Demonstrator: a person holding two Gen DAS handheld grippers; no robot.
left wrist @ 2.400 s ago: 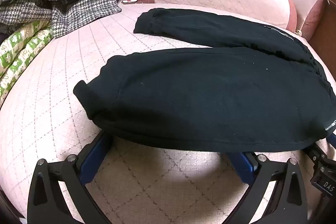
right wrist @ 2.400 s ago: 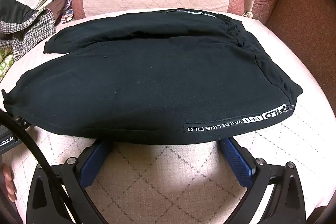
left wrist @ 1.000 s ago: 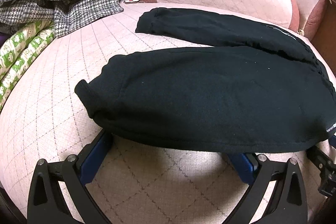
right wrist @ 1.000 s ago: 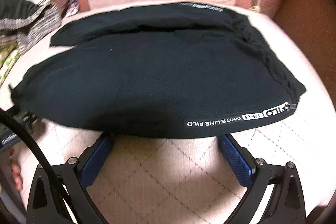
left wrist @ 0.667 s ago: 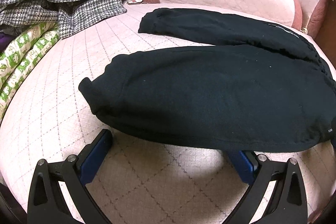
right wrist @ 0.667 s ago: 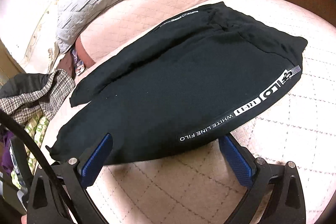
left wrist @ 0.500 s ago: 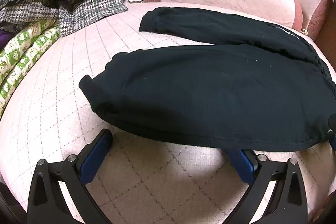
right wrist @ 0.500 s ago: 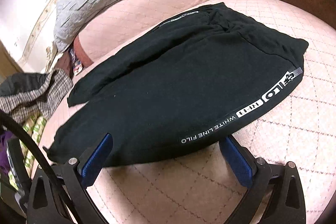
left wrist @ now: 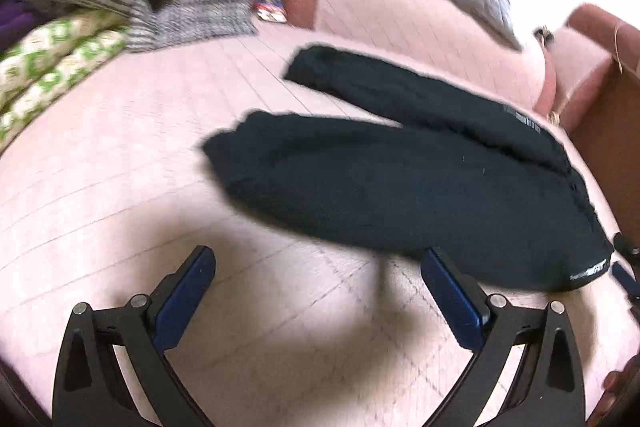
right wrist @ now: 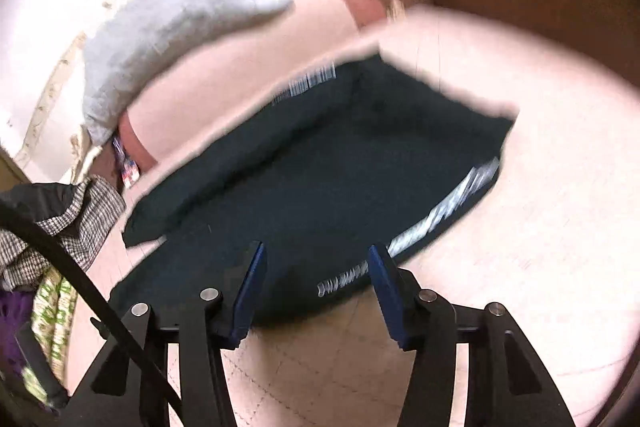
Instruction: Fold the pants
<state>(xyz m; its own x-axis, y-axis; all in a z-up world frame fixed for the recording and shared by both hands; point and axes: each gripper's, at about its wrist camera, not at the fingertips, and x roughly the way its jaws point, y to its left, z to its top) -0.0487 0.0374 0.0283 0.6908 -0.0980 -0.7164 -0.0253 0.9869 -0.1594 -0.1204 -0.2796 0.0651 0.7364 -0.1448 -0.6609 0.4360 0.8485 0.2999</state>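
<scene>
Both tongs hover over the pink quilted sofa seat [left wrist: 120, 155], gripping nothing. Left gripper [left wrist: 318, 267] stands wide open above bare cushion, just short of the black pants [left wrist: 400, 195]. Right gripper [right wrist: 316, 259] has just been closing to about half width; the near hem of the pants shows between its blue pads, but they do not press it. Those pants lie flat with both legs still splayed apart, so no fold looks made yet. Bringing one leg over the other and halving the length both remain.
</scene>
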